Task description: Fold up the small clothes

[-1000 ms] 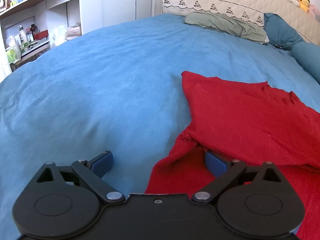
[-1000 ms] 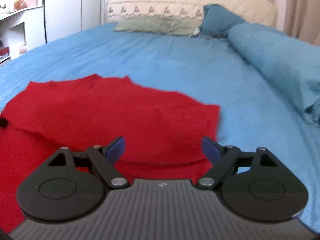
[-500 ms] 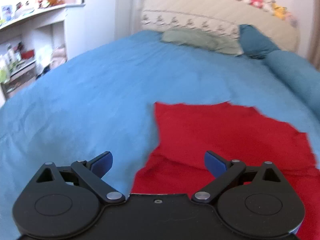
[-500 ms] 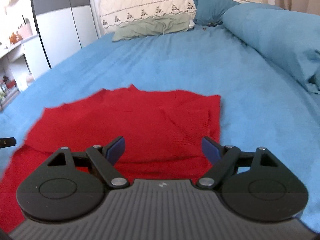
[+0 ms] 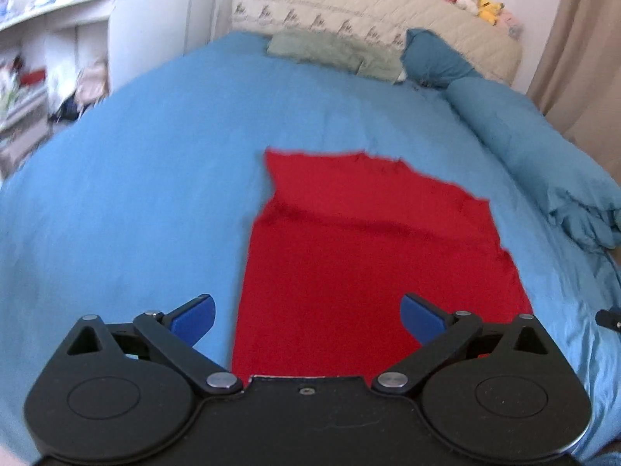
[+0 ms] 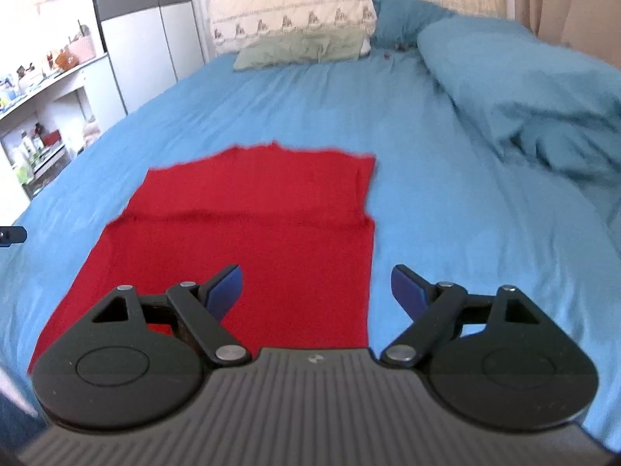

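A red garment lies flat on the blue bed sheet, with its far part folded over along a crosswise crease. It also shows in the right wrist view. My left gripper is open and empty, above the garment's near left edge. My right gripper is open and empty, above the garment's near right edge. A tip of the left gripper shows at the left border of the right wrist view.
A bunched blue duvet lies along the right side of the bed. A green pillow and a teal pillow sit at the beige headboard. White shelves with clutter stand to the left.
Both grippers have drawn back and risen away from the garment, staying open. The garment now lies flatter, with its folded part settled on the lower part.
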{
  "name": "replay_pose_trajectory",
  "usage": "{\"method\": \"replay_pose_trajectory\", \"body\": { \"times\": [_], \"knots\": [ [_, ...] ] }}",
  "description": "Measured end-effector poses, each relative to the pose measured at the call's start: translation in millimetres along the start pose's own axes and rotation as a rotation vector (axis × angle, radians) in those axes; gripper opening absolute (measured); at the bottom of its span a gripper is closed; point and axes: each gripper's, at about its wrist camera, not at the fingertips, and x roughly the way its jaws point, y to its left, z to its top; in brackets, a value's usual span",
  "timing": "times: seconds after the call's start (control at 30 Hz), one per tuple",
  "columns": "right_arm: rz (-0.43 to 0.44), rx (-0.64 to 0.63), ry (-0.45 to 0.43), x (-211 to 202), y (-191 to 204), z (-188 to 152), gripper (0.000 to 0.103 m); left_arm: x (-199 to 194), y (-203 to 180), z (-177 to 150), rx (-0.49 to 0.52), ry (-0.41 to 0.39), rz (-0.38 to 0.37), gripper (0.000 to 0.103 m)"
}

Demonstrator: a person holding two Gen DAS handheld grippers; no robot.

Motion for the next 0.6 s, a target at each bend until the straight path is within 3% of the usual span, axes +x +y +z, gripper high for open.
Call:
{"method": "replay_pose_trajectory", "body": {
  "times": [0.17, 0.43, 0.6],
  "knots": [
    [-0.028, 0.007, 0.073, -19, 1, -60, 0.096, -4, 15, -49, -0.061, 0.07, 0.004, 0.099],
    [-0.053, 0.026, 0.155, -13, 7, -119, 0.089, 18, 23, -92, -0.067, 0.159, 0.051, 0.06],
    [-0.071, 0.039, 0.196, -1, 3, -132, 0.086, 30, 13, -106, -0.022, 0.173, 0.061, 0.051]
  ]
}}
